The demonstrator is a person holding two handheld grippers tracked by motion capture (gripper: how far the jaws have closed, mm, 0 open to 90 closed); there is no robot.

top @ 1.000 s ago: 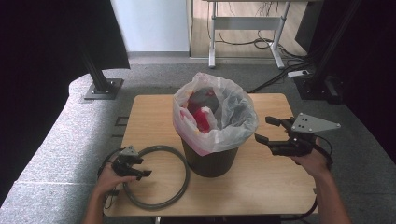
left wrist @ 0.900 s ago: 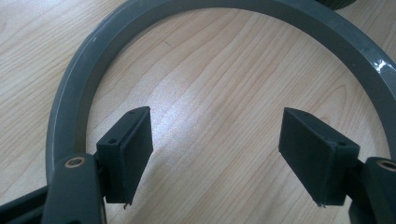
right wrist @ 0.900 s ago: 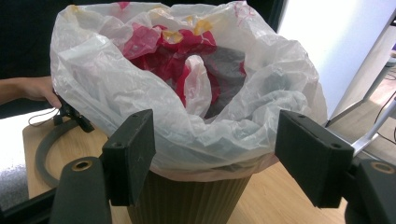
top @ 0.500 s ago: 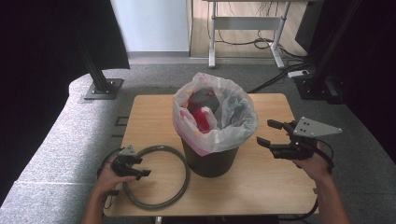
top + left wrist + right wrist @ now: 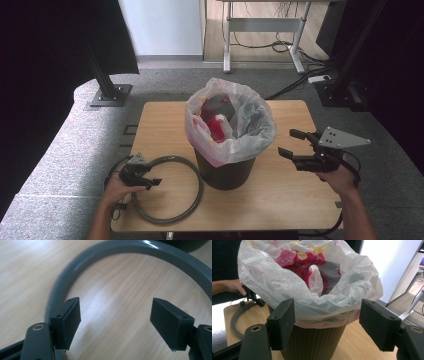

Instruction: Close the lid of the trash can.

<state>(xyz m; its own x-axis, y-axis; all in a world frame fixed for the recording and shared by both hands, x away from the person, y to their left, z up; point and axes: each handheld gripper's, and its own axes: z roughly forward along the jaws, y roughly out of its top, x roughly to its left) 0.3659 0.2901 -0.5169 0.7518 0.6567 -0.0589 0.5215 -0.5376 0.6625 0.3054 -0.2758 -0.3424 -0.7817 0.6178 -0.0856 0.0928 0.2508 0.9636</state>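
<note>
Grey plastic ring [image 5: 82, 261] curves past the left gripper [image 5: 116, 325], whose jaws stand released with bare wooden surface [image 5: 117, 305] between them; its lower arc is cut off. Ahead of the right gripper [image 5: 327, 322], jaws released, stands the bag-lined bin [image 5: 312, 345], contents hard to make out.

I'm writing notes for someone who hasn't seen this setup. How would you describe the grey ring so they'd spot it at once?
Start at the wooden table and find the dark bin with the plastic bag in its middle. On the tabletop to the bin's left, by the left claw, lies the ring. It is the one flat, open grey hoop, with bare wood showing through its centre.
</note>
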